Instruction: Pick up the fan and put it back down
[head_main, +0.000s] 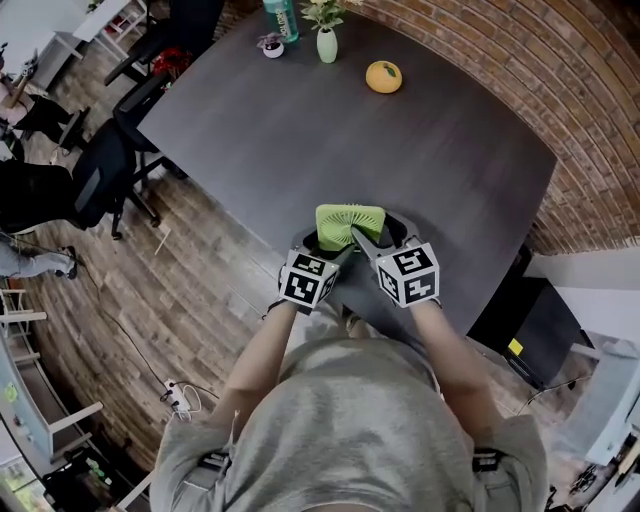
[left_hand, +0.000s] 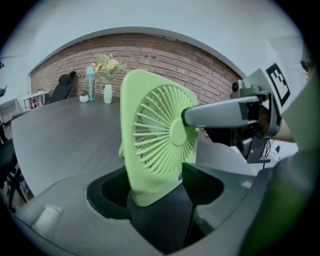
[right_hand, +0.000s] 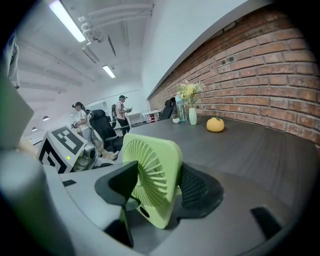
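Note:
A light green square fan sits tilted at the near edge of the dark table, and both grippers are on it. My left gripper has the fan's lower corner between its jaws, with a pad against each side. My right gripper comes in from the right. One of its fingers lies across the grille with its tip on the hub. In the right gripper view the fan fills the gap, one pad on the grille and the other on the back.
Far across the table lie an orange fruit, a vase of flowers, a bottle and a small pot. Office chairs stand left of the table. A brick wall runs along the right.

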